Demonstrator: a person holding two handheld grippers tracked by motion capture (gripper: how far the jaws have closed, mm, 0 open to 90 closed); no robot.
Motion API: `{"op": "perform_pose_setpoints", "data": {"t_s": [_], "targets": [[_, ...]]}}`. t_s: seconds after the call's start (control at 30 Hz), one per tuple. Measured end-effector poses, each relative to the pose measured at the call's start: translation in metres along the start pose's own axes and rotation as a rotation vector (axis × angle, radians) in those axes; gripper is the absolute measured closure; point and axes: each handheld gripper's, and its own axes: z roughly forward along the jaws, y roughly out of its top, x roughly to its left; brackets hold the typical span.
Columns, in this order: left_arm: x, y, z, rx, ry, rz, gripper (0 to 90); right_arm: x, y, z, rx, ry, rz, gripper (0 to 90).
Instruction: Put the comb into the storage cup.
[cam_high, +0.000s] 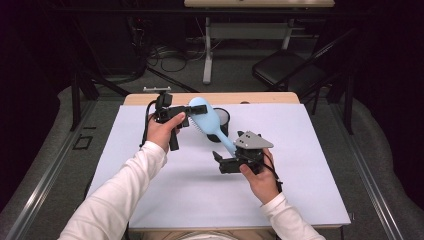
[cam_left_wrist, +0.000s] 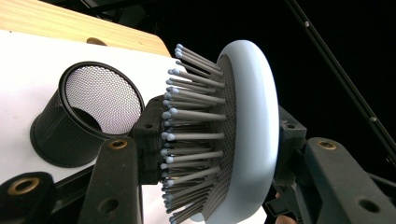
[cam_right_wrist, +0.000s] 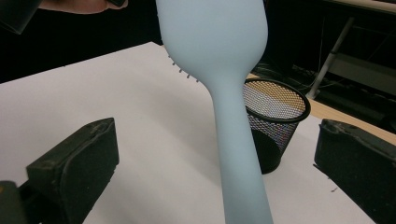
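We hold a gripper in each hand, and we start with the left gripper (cam_high: 184, 118). Its two black jaws squeeze the round head of the light blue hairbrush (cam_left_wrist: 243, 135), one jaw on the bristle side and one on the smooth back, so it grips the brush tight. Our right gripper (cam_high: 218, 159) is lower and closer to us. Its jaws stand wide apart, and the brush handle (cam_right_wrist: 236, 140) runs up between them without touching either pad. So the right gripper holds nothing now. The brush hangs in the air above the white table cover (cam_high: 165, 195), tilted, with its head up by the left gripper and its handle sloping down toward the right gripper. Just behind the brush stands a black mesh cup (cam_high: 221, 122) with its open mouth up, and it looks empty as far as we can see. We think the job is to put the brush into that cup. The lifting is done, since the brush is off the table and near the cup. What is left, we guess, is to turn the brush, bring it over the cup, slide it in and let go. Behind the table we see a dark floor with cables (cam_high: 167, 55) and a black chair (cam_high: 287, 67).
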Motion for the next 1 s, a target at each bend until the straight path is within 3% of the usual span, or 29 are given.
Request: {"op": "perform_pose_setpoints", "data": {"t_s": [0.13,0.43,0.63,1.0], "targets": [[-0.0014,-0.0004,0.0004,-0.003,-0.002,-0.016,50.4,-0.0009,-0.0001,-0.0006,-0.006,0.001,0.001,0.0],[0.0006,0.0004,0.001,0.0,0.001,0.003,50.4,-0.0021,-0.0008,-0.0004,-0.014,0.007,0.005,0.0],[0.0008,0.0012,0.0006,-0.014,0.006,-0.017,50.4,-0.0039,-0.0009,-0.0009,-0.013,0.006,0.015,0.0],[0.0026,0.0042,-0.0034,-0.038,0.02,0.003,50.4,-0.0042,-0.0015,-0.0002,-0.006,0.005,0.013,0.0]]}}
